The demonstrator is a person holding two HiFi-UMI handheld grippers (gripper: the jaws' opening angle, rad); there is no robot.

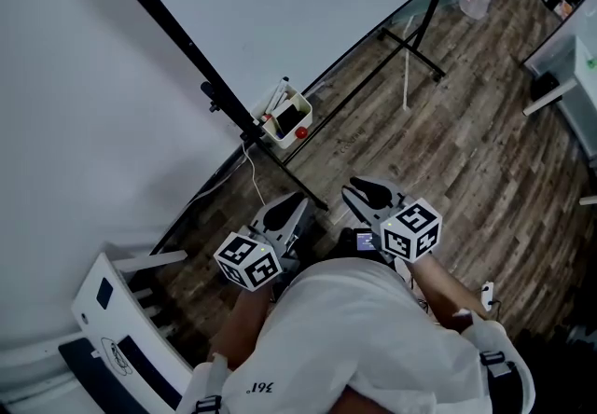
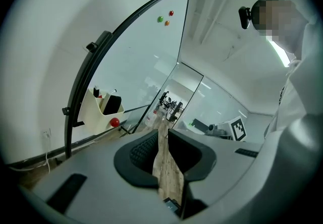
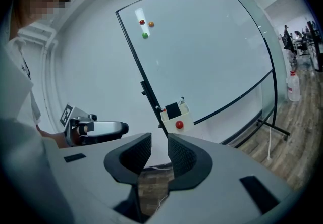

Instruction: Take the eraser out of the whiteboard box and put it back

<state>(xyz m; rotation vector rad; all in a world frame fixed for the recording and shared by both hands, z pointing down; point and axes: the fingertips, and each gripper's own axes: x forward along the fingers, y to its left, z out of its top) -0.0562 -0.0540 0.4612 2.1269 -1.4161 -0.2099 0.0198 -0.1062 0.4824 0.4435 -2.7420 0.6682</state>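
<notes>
The left tongs [image 2: 162, 140] and the right tongs [image 3: 159, 148] are held slightly parted, with nothing gripped. Well ahead of both, the eraser [image 3: 172, 110] is seen upright in the whiteboard box [image 3: 185, 116] (a red magnet [image 3: 178, 125] is stuck on its front). The box could be knocked loose by a misjudged reach, or a marker [image 1: 277, 102] pinched instead.

- Evenly bright, cool and diffuse in all three views; only faint, soft-edged shadows on the wooden floor [image 1: 448, 151].
- Bowed hard by wide-angle lenses, with the whiteboard [image 3: 202, 51] frame bent into an arc and a black vignette round both gripper views.
- Glaring white at the ceiling light strip [image 2: 281, 52].
- Softly blurred on the left gripper [image 2: 162, 140] close to the lens; sharper farther off.
</notes>
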